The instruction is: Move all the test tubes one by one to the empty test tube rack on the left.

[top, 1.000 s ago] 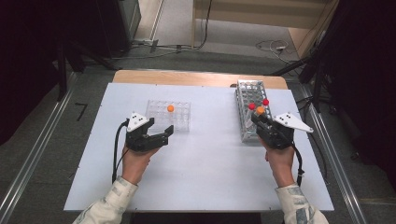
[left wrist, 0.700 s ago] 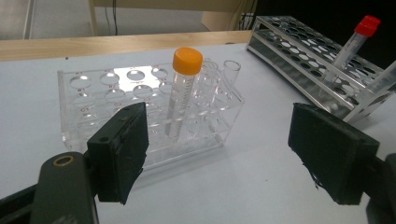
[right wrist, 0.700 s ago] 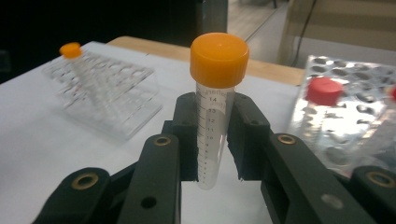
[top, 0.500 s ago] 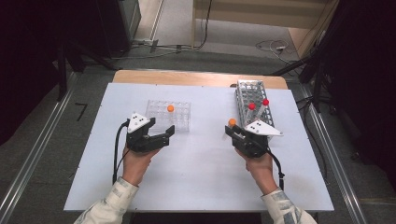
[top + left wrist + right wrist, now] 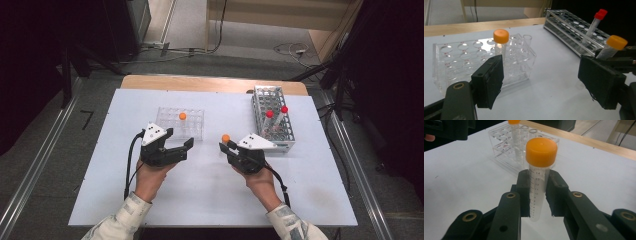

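Fingers of the right gripper clamp an orange-capped tube upright, over the white table between the clear rack at left and the metal rack at right. Left gripper jaws gape wide, holding nothing, just near the clear rack, which holds another orange tube.

Your right gripper hides the held orange-capped tube's sides behind its pads. In the high view only that tube's cap shows. The clear rack's well labels are too small to read — its near left corner's behind the left gripper's jaw.
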`<act>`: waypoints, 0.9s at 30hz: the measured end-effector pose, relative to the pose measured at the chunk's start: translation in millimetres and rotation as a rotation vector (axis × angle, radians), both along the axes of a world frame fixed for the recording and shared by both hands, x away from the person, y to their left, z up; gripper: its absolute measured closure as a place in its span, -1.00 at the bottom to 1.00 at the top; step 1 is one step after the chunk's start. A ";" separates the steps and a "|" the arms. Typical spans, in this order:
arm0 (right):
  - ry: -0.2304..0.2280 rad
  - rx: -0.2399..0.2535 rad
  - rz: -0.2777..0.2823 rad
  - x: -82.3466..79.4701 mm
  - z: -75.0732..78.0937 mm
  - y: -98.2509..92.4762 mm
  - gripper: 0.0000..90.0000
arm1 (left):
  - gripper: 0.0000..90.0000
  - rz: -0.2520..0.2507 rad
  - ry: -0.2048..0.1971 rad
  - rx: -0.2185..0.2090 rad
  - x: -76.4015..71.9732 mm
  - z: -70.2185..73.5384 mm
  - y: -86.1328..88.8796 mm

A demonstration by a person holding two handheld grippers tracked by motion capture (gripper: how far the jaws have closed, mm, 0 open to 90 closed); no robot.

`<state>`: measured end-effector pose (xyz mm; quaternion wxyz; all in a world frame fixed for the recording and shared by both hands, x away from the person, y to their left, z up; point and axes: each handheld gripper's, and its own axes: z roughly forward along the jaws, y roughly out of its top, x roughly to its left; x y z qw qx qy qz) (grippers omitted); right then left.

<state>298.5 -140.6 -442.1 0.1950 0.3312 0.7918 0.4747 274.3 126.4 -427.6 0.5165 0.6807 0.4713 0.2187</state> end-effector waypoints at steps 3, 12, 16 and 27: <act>0.004 0.003 0.012 -1.1 -0.4 8.9 0.58 | -0.52 -0.024 -0.008 -0.005 -3.0 2.8 -4.3; 0.013 -0.006 0.069 -3.1 -3.9 39.3 0.58 | -0.34 -0.104 -0.019 0.008 -8.7 5.2 -17.1; 0.013 -0.015 0.093 -6.6 -6.0 51.8 0.58 | -0.06 -0.144 -0.026 -0.002 -9.9 5.5 -18.3; 0.008 -0.024 0.132 -11.2 -6.1 70.7 0.58 | 0.42 -0.169 -0.034 0.037 -9.5 3.6 -19.4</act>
